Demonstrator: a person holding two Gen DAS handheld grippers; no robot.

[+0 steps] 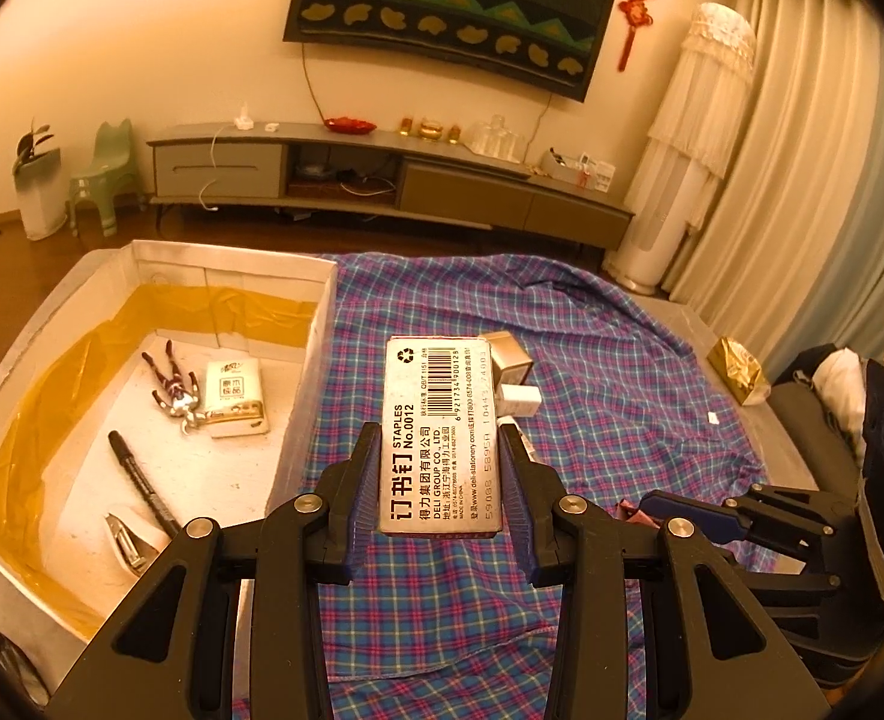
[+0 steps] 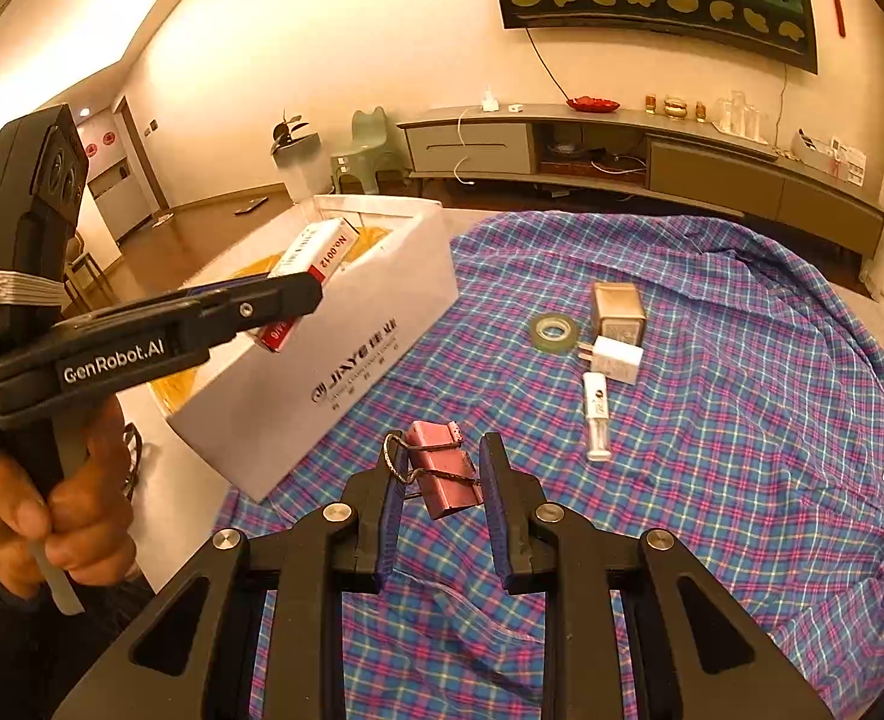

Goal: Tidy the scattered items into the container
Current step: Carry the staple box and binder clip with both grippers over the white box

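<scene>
My left gripper [image 1: 439, 432] is shut on a white staples box [image 1: 439, 432], held in the air just right of the white container's wall [image 1: 316, 360]. The container [image 2: 334, 372] is lined with yellow film and holds a toy figure [image 1: 172, 384], a tissue pack [image 1: 235, 396] and a black marker [image 1: 142, 480]. My right gripper [image 2: 441, 447] is shut on a pink binder clip [image 2: 442, 474], raised above the plaid cloth [image 2: 712, 450]. In the right wrist view the left gripper [image 2: 298, 300] carries the staples box [image 2: 316, 264] near the container's rim.
On the cloth lie a tape roll [image 2: 554, 331], a gold-coloured box [image 2: 619, 306], a white charger plug [image 2: 616, 358] and a small clear tube [image 2: 596, 414]. A gold foil packet [image 1: 736, 369] sits by the table's right edge. A hand [image 2: 76, 510] grips the left gripper's handle.
</scene>
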